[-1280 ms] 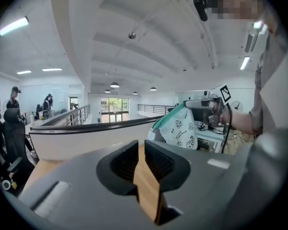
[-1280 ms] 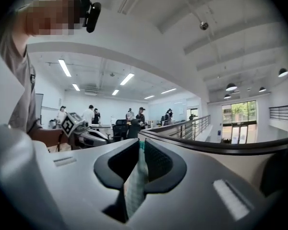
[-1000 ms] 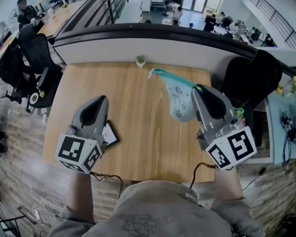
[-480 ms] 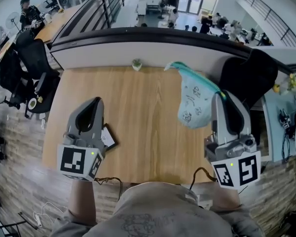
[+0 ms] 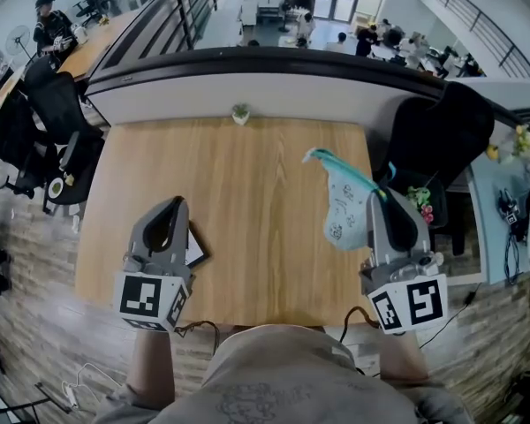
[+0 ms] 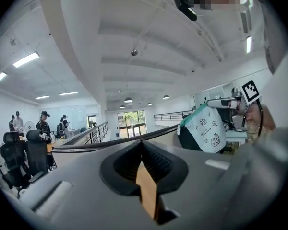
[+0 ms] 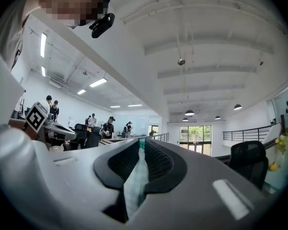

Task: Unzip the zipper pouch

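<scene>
The zipper pouch [image 5: 343, 208] is pinched by the right gripper [image 5: 382, 200] near the table's [image 5: 247, 184] right edge, the left gripper [image 5: 171, 205] pressed together.

Your zipper pouch [image 5: 344, 208] hung limp in the air, pale with small dark printed figures, its teal zipper edge uppermost, one end pinched by your right gripper [image 5: 380, 198].

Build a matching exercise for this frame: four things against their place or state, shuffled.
Things:
1. left gripper
2. right gripper
3. zipper pouch
4. small plant

Place or state:
A. at the far edge of the table
B. lifted, hanging in the air
C. shut, nothing held
D. shut on fabric

Pairs: 1-C, 2-D, 3-B, 4-A
</scene>
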`<state>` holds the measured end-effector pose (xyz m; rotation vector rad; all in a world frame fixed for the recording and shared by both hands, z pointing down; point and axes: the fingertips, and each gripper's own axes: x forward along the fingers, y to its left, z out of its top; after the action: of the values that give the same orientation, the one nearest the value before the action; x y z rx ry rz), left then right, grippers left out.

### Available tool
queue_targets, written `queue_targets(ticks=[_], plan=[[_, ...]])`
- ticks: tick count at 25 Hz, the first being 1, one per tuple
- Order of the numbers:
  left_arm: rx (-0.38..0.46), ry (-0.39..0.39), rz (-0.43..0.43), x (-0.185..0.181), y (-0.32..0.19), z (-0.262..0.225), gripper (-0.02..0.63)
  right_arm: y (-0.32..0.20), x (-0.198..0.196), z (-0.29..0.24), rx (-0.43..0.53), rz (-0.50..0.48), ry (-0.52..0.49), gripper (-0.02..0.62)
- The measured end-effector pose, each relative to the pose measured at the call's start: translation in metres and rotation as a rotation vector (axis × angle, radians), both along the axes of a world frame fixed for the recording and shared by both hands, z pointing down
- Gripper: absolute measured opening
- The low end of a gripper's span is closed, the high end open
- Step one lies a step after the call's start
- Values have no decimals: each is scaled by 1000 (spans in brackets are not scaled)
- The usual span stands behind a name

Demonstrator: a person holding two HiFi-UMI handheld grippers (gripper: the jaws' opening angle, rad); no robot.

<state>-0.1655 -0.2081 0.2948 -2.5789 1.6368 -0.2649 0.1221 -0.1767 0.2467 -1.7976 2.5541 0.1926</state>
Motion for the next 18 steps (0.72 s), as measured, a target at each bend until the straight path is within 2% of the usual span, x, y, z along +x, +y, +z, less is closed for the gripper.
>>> queue_targets(ticks=[7, 18], plan=[[-93, -18, 9, 2, 11, 41, 0, 0, -8, 41, -103, -21, 0, 46], [-99, -23, 17, 1, 18, 43, 0, 1, -14, 47, -113, -34, 11, 46]])
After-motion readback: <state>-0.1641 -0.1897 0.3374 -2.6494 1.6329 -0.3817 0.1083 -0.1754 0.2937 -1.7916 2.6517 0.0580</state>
